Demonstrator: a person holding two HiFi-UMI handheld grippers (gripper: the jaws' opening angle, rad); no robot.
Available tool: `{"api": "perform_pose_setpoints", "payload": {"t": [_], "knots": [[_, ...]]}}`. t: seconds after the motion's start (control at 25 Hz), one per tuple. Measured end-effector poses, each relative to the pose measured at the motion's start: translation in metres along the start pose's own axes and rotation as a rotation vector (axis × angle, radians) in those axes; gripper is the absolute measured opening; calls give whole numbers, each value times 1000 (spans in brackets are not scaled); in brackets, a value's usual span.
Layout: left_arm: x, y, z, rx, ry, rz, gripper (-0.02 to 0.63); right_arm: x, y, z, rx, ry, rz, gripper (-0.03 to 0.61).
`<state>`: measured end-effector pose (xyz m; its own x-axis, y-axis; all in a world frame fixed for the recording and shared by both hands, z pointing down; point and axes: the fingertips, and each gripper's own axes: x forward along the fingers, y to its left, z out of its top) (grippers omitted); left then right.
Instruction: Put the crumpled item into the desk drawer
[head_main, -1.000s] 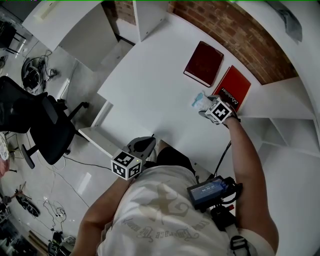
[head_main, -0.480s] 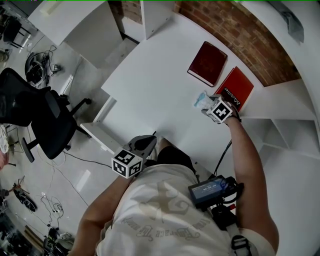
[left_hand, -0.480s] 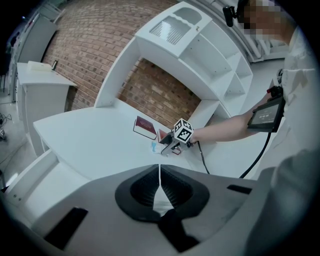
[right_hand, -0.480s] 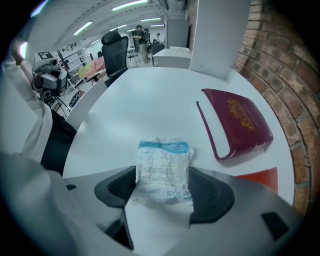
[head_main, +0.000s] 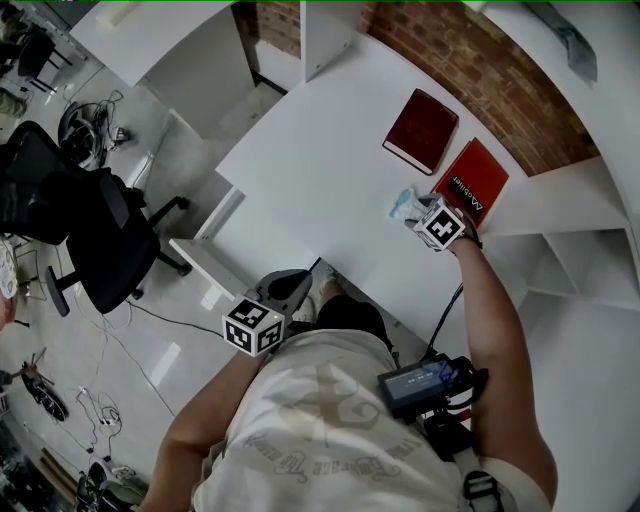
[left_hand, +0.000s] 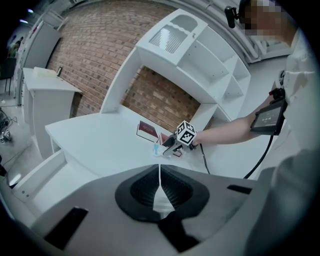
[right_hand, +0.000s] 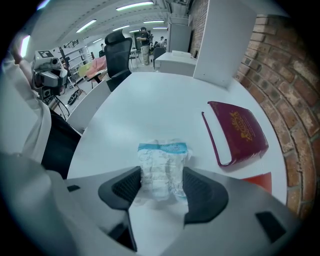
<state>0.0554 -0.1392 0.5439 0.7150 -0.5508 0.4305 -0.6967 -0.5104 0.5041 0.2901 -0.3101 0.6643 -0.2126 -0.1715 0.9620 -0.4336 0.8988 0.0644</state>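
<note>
Head view: the right gripper (head_main: 418, 212) reaches out to about two o'clock over the white tabletop (head_main: 320, 190), its fingers at a crumpled white plastic packet with a blue band (head_main: 401, 203). The packet lies just at seven o'clock of a bright red booklet (head_main: 470, 180), with a dark red hardback book (head_main: 421, 130) farther off at twelve. The left gripper (head_main: 300, 283) hangs by the person's body at the tabletop's near edge. What looks like an open white drawer (head_main: 205, 262) juts from the desk at nine o'clock, well apart from the packet. Left gripper view: the left gripper's (left_hand: 160, 172) fingers are clenched together with nothing between them. Past them the packet (left_hand: 157, 149) shows small at twelve o'clock under the other tool, and the drawer (left_hand: 37, 175) sits at eight. Right gripper view: the packet (right_hand: 162, 170) rests flat on the tabletop between the right gripper's (right_hand: 161, 187) fingers, which are closing on it, one pad against each long side. The book (right_hand: 239, 131) lies at two o'clock and the booklet (right_hand: 257, 181) at four. The packet looks light, soft and thin, likely to crush and crackle rather than resist, and its film may be slippery. A pinch across the wrinkled middle, below the blue band, seems the surest hold, firm enough that it does not slide out on the carry.
</note>
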Motion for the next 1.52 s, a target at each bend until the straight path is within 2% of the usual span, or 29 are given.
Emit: {"api": "perform_pose_setpoints", "payload": {"t": [0.32, 0.64, 0.88, 1.16, 1.52], "knots": [[-35, 0, -7, 4, -41, 29, 28, -13, 29, 27, -38, -35, -7, 278], [-72, 5, -13, -12, -105, 97, 28, -16, 56, 59, -102, -60, -2, 278], [-95, 2, -21, -13, -131, 131, 28, -13, 77, 83, -162, -68, 18, 278], [-135, 18, -31, -52, -179, 218, 28, -9, 107, 124, -238, -95, 49, 278], [-163, 29, -43, -82, -209, 264, 28, 3, 147, 171, -333, -106, 90, 278]]}}
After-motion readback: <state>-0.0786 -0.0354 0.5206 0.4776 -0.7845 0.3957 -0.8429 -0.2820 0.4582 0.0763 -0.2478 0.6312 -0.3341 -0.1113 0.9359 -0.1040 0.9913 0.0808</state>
